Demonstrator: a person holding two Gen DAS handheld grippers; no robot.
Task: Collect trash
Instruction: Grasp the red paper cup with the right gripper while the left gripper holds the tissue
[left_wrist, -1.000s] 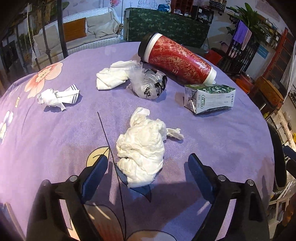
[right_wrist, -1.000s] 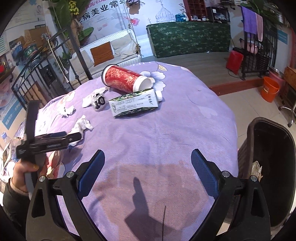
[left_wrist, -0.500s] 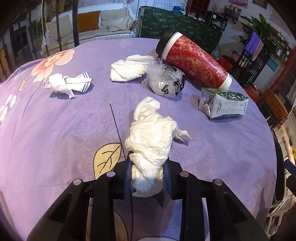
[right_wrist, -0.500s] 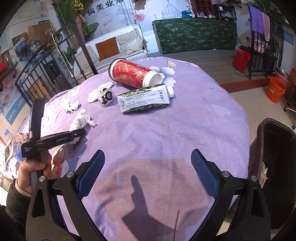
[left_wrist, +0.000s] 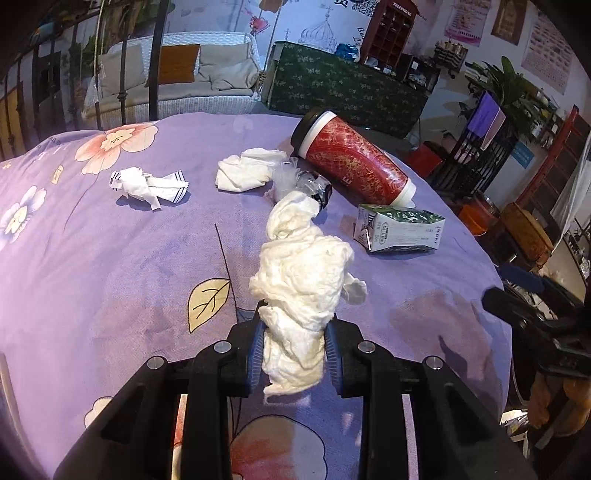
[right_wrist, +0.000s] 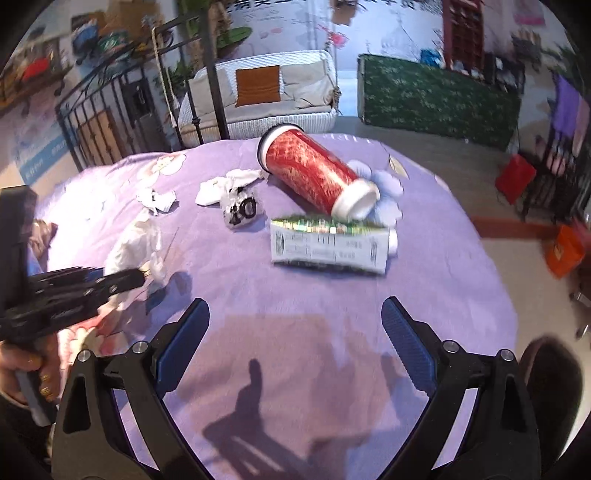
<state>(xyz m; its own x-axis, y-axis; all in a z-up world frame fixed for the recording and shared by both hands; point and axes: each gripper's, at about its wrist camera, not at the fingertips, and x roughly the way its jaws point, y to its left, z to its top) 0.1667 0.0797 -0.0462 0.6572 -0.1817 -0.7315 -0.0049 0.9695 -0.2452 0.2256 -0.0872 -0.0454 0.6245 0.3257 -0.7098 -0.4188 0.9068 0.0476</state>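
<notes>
Round purple floral-cloth tabletop (right_wrist: 424, 266), near half bare; left tool (left_wrist: 293, 349) clamps crumpled white tissue wad (left_wrist: 303, 273); right tool (right_wrist: 295, 321) wide open, empty.

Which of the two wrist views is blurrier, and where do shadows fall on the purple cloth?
Right wrist view: motion-smeared, worst on the green carton; a dark shadow lies on the cloth between the open right gripper. Left wrist view: sharp; soft shadow beneath the held white tissue wad.

We note a purple tablecloth (left_wrist: 110, 258) printed with pink, white and blue flowers and a yellow leaf. The tissue wad (left_wrist: 303, 280) is cream-white. The tumbler (left_wrist: 354, 162) is red with fine gold tracery, a white band and a black lid. The carton (left_wrist: 399, 229) is white with green print. The crumpled paper (left_wrist: 147, 184) is white, dark-striped.
</notes>
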